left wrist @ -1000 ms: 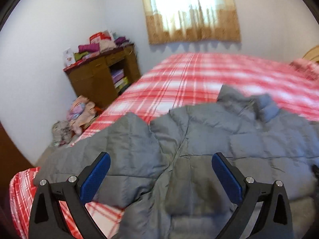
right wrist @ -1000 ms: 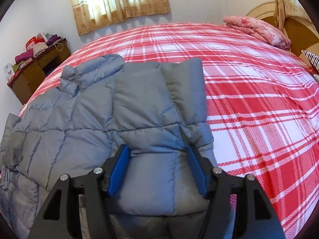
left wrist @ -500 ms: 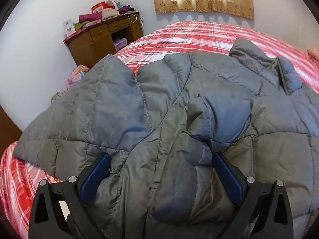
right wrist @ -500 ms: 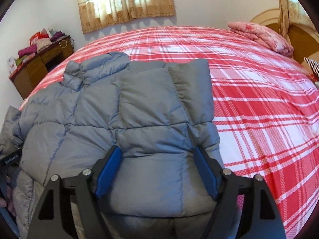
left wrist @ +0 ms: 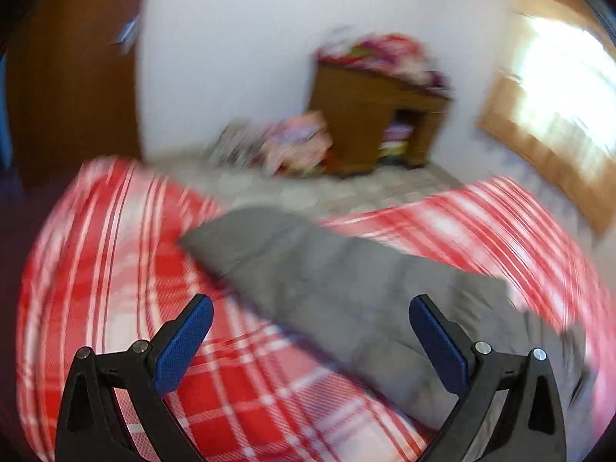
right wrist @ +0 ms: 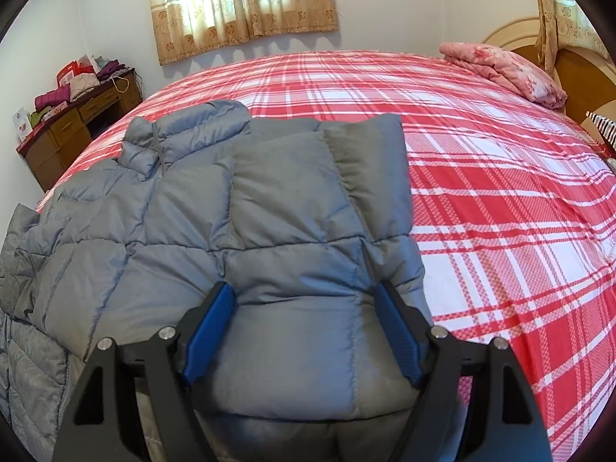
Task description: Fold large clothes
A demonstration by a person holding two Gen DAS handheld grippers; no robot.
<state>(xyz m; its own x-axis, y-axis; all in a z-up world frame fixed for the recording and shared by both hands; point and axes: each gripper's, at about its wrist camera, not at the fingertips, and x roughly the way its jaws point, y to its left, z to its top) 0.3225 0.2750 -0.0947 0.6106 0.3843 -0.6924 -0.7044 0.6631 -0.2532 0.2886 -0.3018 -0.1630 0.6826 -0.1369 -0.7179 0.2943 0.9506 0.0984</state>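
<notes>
A grey padded jacket [right wrist: 238, 208] is seen lying on a bed [right wrist: 481, 177] covered with a red-and-white checked sheet. In the right wrist view the jacket occupies the near left part of the bed, collar [right wrist: 184, 131] pointing toward the far wall, with one sleeve [right wrist: 319, 200] folded over the body.

Right gripper [right wrist: 304, 331]: jaws are held partly apart, a thick fold of the jacket's near end bulging between the blue pads [right wrist: 208, 327]. Both pads are seen against the fabric; whether the fold is firmly pinched cannot be told.

Left gripper [left wrist: 308, 342]: jaws are spread wide, nothing between them. The left wrist view is heavily blurred. A long grey strip of the jacket [left wrist: 346, 281] is seen running diagonally across the checked sheet beyond the jaws, apart from both pads [left wrist: 184, 342].

Surroundings, right wrist view: a folded pink blanket [right wrist: 504, 69] is noted at the far right of the bed beside a wooden headboard [right wrist: 577, 69]. A curtained window [right wrist: 242, 0] is on the far wall. A wooden desk [right wrist: 77, 123] stands at the left wall, its tabletop piled with clothes [right wrist: 77, 84]. In the left wrist view, a blurred heap of cloth [left wrist: 292, 146] is seen on the floor beside the desk.
</notes>
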